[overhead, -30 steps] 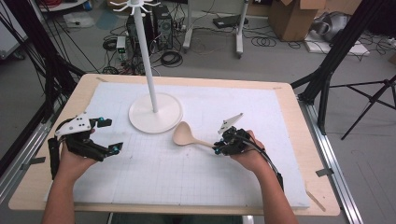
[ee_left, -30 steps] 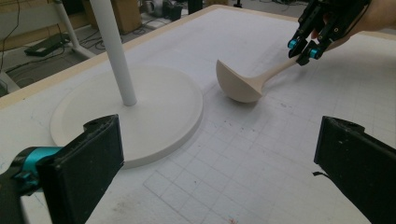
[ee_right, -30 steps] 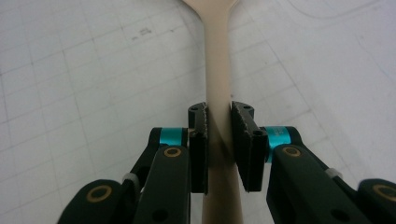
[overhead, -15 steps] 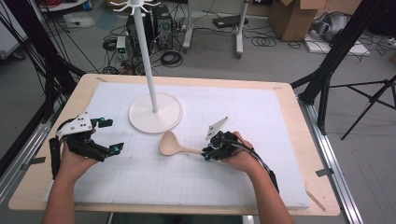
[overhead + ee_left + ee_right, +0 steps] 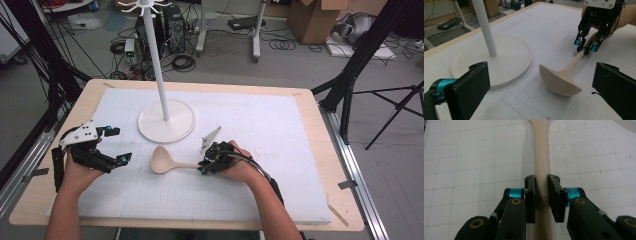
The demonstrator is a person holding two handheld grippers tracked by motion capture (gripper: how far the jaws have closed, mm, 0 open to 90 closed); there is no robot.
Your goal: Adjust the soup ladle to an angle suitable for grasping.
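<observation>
Right tongs [image 5: 206, 166] dragged the ladle [image 5: 165, 161] leftward — nearer the left tongs [image 5: 116, 145].

In the right gripper view, the ladle [image 5: 541, 152] bowl is cut off by the top edge.

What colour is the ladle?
Pale beige, plain, no pattern. The ladle shows best in the left gripper view.

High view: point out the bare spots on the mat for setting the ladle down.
Free: the mat right of the stand base, and the near strip below the ladle. Crowded: between the base and both hand-held grippers, left, right.
</observation>
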